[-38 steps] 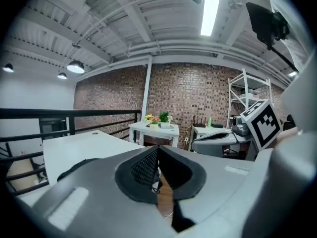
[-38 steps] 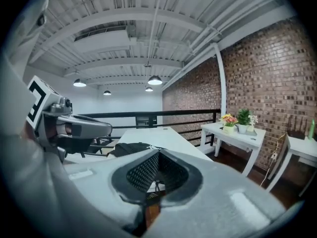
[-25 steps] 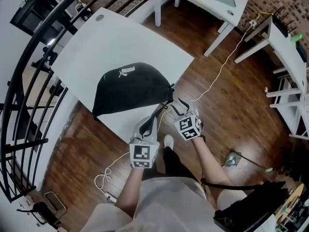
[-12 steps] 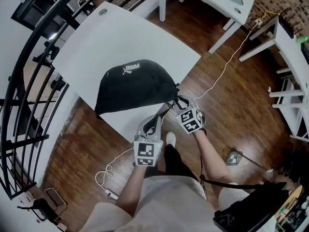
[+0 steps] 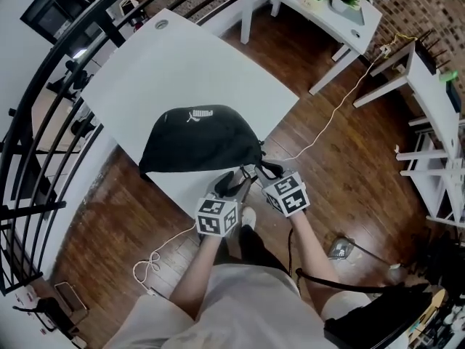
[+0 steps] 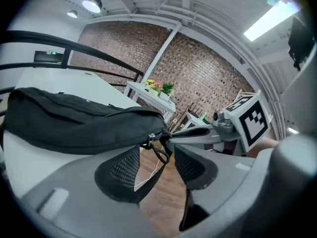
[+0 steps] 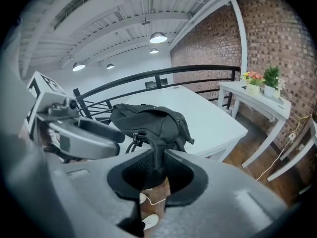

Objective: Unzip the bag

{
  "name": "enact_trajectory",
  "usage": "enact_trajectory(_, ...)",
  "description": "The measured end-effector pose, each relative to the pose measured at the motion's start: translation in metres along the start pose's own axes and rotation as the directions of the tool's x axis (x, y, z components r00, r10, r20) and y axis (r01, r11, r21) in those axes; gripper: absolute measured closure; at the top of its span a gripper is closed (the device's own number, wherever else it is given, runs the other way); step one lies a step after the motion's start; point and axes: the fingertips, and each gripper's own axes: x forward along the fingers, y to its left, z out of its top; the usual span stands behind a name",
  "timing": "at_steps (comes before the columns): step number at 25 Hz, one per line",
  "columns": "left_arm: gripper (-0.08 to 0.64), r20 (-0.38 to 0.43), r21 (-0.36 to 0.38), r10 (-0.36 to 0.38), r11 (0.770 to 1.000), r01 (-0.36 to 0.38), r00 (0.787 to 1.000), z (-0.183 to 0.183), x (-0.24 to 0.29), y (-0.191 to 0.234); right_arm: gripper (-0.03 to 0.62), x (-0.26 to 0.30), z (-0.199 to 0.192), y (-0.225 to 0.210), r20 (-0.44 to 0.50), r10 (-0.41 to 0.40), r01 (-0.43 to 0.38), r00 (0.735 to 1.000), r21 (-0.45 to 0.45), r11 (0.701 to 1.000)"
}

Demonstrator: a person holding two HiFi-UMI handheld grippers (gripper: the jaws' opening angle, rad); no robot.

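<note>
Left gripper (image 6: 157, 166): jaws opening and wide apart, pads bare. The zipper pull (image 6: 161, 151), a thin black cord loop on a small metal slider, dangles between them untouched.

Right gripper (image 7: 157, 171): jaws closing to a narrow gap on the strap (image 7: 157, 150) at the bag's end. The webbing runs taut into the pads, so I judge it held.

The bag (image 5: 196, 140) is a black waist pack of matte woven fabric, soft and humped. It lies at the near corner of the white table (image 5: 189, 57), its strap end overhanging the edge toward me.

Assessment: zip not yet opened. I would hold the right anchor firm and low and bring the left pads round the cord loop close to the slider. Then I would pinch fully and draw along the zip line, not upward. Slack cloth is likely to bunch and jam the slider. The cord looks smooth, so a shallow pinch may slide off.
</note>
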Motion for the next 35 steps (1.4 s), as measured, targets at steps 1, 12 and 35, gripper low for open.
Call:
enact_trajectory(1,0.328,-0.003,-0.022,0.001,1.0,-0.002,1.0,-0.001,0.001,0.001,0.534,-0.004,0.004,0.003,-0.002,0.003,-0.003,1.0,0.005,1.0)
enact_trajectory(12,0.537,0.099,-0.33,-0.057,0.94,0.086,0.994,0.0,0.001,0.012,0.535,-0.016,0.015,0.014,0.009,0.008,-0.009,1.0,0.057,0.998)
enact_trajectory(35,0.54,0.092,-0.418,0.325,0.871,-0.259,0.941,-0.017,-0.102,0.189,0.54,-0.008,-0.015,0.002,0.041,-0.083,0.074,0.996,0.191,0.979)
